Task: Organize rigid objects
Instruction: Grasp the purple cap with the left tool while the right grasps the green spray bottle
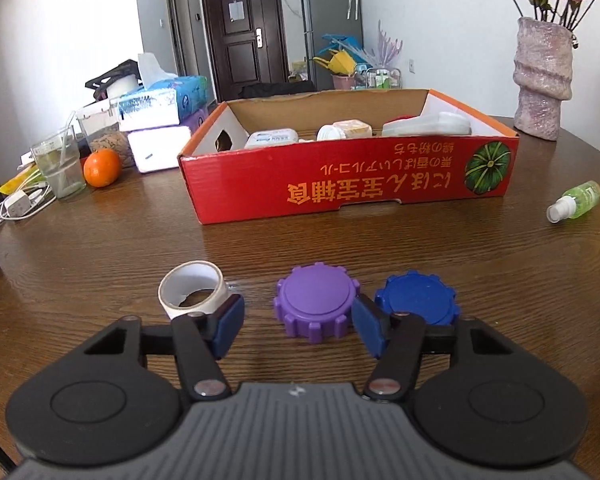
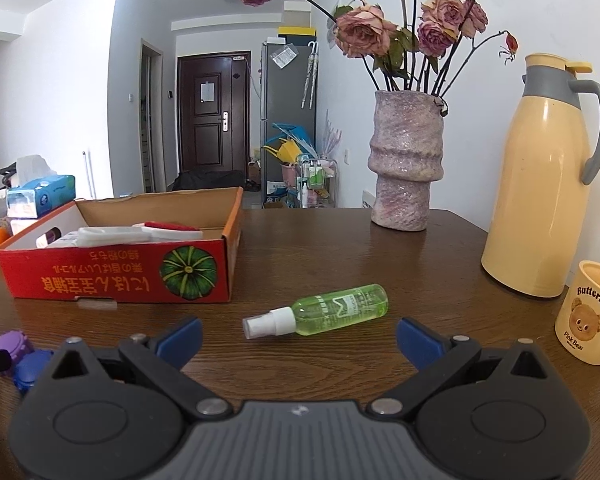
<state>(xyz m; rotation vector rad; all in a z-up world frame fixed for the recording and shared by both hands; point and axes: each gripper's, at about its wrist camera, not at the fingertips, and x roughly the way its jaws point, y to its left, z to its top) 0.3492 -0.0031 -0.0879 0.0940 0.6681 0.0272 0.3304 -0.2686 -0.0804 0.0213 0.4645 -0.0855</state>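
My left tool [image 1: 298, 326] brackets the purple cap [image 1: 315, 303] unpinched, right tool [image 2: 299, 338] spread before the spray bottle [image 2: 320, 312]; the box [image 1: 340, 184] ahead is part-filled, four items left.

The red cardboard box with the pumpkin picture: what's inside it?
Inside the red cardboard box: a white wipes pack, a white-capped jar and a white flat plastic container. The front wall hides the box floor.

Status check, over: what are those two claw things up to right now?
Left gripper open around purple lid. Right gripper open, behind green spray bottle. Nothing blocking.
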